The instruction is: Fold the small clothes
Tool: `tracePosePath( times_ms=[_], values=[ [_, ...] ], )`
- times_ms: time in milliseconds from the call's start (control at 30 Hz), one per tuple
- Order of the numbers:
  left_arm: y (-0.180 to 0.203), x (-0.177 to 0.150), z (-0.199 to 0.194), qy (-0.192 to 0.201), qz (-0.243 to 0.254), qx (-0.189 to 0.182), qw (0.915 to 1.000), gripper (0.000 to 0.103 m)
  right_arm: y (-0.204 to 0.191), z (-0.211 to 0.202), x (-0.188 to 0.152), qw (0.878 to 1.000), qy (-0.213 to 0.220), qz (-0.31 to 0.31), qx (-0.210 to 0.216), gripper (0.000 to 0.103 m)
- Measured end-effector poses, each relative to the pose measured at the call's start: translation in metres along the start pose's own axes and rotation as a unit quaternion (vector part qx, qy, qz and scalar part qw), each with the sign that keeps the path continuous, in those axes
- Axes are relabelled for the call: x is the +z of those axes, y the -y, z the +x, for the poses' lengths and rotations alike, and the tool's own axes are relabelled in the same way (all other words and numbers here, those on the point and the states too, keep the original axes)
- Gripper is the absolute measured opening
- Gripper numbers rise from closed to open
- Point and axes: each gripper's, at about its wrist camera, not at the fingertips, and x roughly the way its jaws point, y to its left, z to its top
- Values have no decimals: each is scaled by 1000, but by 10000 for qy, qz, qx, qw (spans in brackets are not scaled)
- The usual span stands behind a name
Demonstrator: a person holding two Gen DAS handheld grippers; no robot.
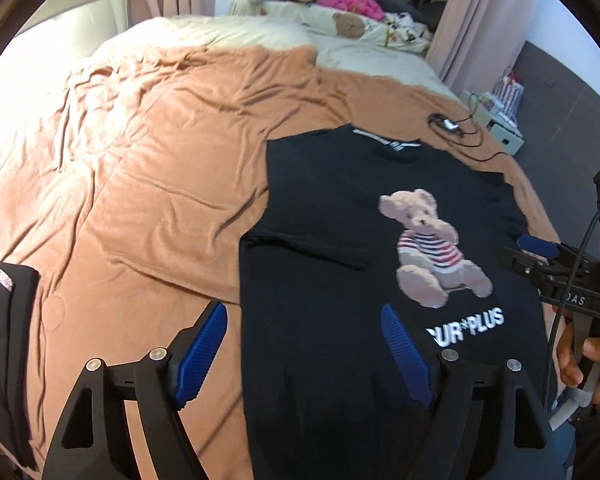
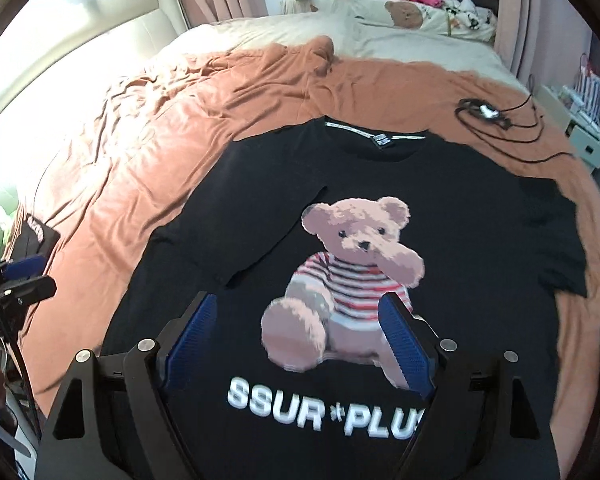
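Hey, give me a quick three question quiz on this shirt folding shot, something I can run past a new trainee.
1. True or false: the left sleeve of the black T-shirt is already folded in over the body.
2. Multiple choice: what are the left gripper and right gripper doing? A) both shut on the hem B) both open, holding nothing C) one shut on a sleeve
3. Short answer: what lies on the orange sheet beyond the shirt's right shoulder?

Key
1. True; the other sleeve still lies spread out flat.
2. B; the blue fingers stand apart over the shirt.
3. A tangled black cable.
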Motion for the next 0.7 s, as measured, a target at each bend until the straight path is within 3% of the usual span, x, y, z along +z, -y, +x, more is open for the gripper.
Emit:
tracePosePath(
  times_ms=[100, 200, 367, 567, 700],
  values=[
    [11, -10, -19, 87, 91, -70, 9999, 84, 0, -36, -14, 9997, 121, -62, -184, 93],
    [24, -20, -41, 235, 229, -84, 9994, 92, -1, -70, -29, 9997, 124, -80, -171, 103],
    [38, -43, -86, 588, 430, -223, 9971, 101, -4, -120, -49, 9990, 170, -183, -372, 103],
    [46, -58, -119, 860, 507, -190, 9948, 102, -2, -167, -66, 9979, 133, -170, -617, 103],
    [54, -67, -140, 1089, 608, -228, 9919, 102, 6, -195, -73, 9969, 432, -51, -658, 103]
  ],
)
